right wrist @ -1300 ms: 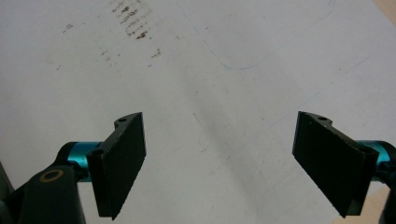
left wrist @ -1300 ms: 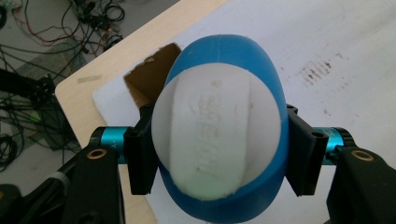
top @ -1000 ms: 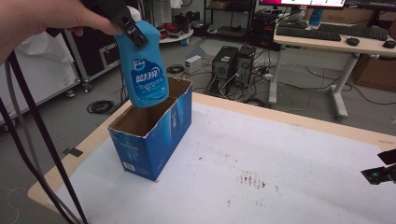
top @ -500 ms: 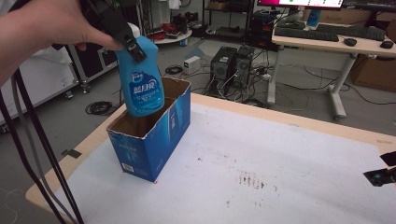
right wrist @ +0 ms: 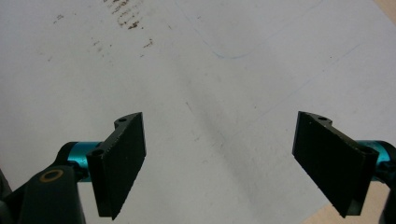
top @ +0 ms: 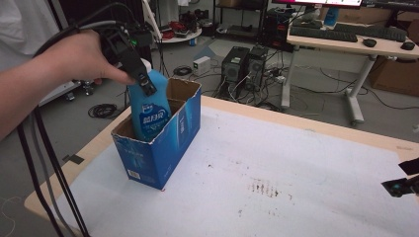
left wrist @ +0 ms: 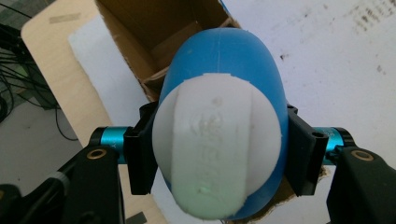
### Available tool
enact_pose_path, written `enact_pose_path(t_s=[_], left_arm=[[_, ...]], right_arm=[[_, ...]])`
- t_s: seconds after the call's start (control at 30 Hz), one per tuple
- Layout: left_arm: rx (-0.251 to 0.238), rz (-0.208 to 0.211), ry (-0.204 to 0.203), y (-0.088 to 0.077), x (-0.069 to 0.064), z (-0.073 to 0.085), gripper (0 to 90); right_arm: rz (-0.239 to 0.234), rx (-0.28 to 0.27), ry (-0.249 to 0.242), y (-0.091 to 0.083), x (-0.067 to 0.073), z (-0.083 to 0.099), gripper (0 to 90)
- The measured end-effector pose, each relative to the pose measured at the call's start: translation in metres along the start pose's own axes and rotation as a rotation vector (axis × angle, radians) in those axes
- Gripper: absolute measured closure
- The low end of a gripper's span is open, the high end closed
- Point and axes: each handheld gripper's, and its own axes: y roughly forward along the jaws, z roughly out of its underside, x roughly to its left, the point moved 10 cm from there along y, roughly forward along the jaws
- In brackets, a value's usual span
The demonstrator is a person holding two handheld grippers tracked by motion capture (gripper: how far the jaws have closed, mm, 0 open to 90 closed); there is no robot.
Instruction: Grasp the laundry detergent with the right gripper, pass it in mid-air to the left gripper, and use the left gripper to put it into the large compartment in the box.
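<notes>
A blue bottle [top: 148,111] with a white cap stands partly lowered into an open blue cardboard box [top: 163,143] at the table's left. My left gripper [top: 141,81] is shut on the bottle near its top. In the left gripper view the bottle's white cap [left wrist: 217,149] sits between the two black jaws of the left gripper [left wrist: 219,154], with the box's brown inside [left wrist: 154,32] beyond it. My right gripper [top: 402,185] shows at the table's right edge. It stands open in the right gripper view [right wrist: 222,158], over bare white table with nothing between its jaws.
The white-topped table [top: 296,173] has a wooden border and dark smudges [top: 264,187] near its middle. Black cables [top: 44,173] hang from the left gripper past the table's left edge. Desks, computer towers [top: 244,64] and floor cables lie beyond the far edge.
The left gripper has lowered the blue bottle from above the box down into it. The right gripper has stayed at the right edge.
</notes>
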Motion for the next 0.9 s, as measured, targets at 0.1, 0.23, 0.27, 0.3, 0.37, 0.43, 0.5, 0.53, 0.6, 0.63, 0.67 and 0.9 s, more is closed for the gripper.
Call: enact_pose_path(t_s=[0.1,0.23,0.27,0.3,0.37,0.43,0.5,0.53,0.6,0.63,0.67,0.9], left_arm=[[0.013,0.006,0.005,0.011,-0.002,0.004,38.7],[0.032,0.004,0.014,0.027,-0.004,0.009,38.7],[0.040,0.003,0.017,0.030,-0.005,0.010,38.7],[0.043,0.001,0.022,0.033,-0.005,0.011,38.6],[0.056,-0.003,0.034,0.040,-0.006,0.014,38.7],[0.062,-0.002,0.043,0.045,-0.008,0.016,38.6],[0.069,0.001,0.045,0.048,-0.008,0.017,38.6],[0.076,0.006,0.045,0.052,-0.009,0.019,38.6],[0.081,0.009,0.046,0.056,-0.010,0.021,38.6],[0.081,0.009,0.046,0.056,-0.010,0.021,38.6],[0.085,0.012,0.053,0.059,-0.010,0.022,38.6],[0.090,0.009,0.052,0.068,-0.010,0.027,38.6]], right_arm=[[0.000,0.005,0.000,0.001,0.000,0.000,16.7],[-0.002,0.006,-0.005,0.002,0.001,0.001,16.7],[0.000,0.009,0.001,0.002,0.001,0.002,16.7],[0.000,0.009,0.000,0.002,0.001,0.002,16.7],[0.001,0.007,-0.002,0.002,0.001,0.002,16.7],[0.000,0.012,0.002,0.003,0.001,0.003,16.7],[-0.001,0.013,0.003,0.003,0.001,0.003,16.7],[0.000,0.016,0.003,0.003,0.001,0.004,16.7],[0.000,0.016,0.003,0.003,0.001,0.004,16.7],[-0.001,0.016,0.000,0.003,0.001,0.004,16.7],[0.002,0.017,-0.001,0.003,0.001,0.004,16.7],[0.002,0.019,-0.006,0.004,0.002,0.004,16.7]])
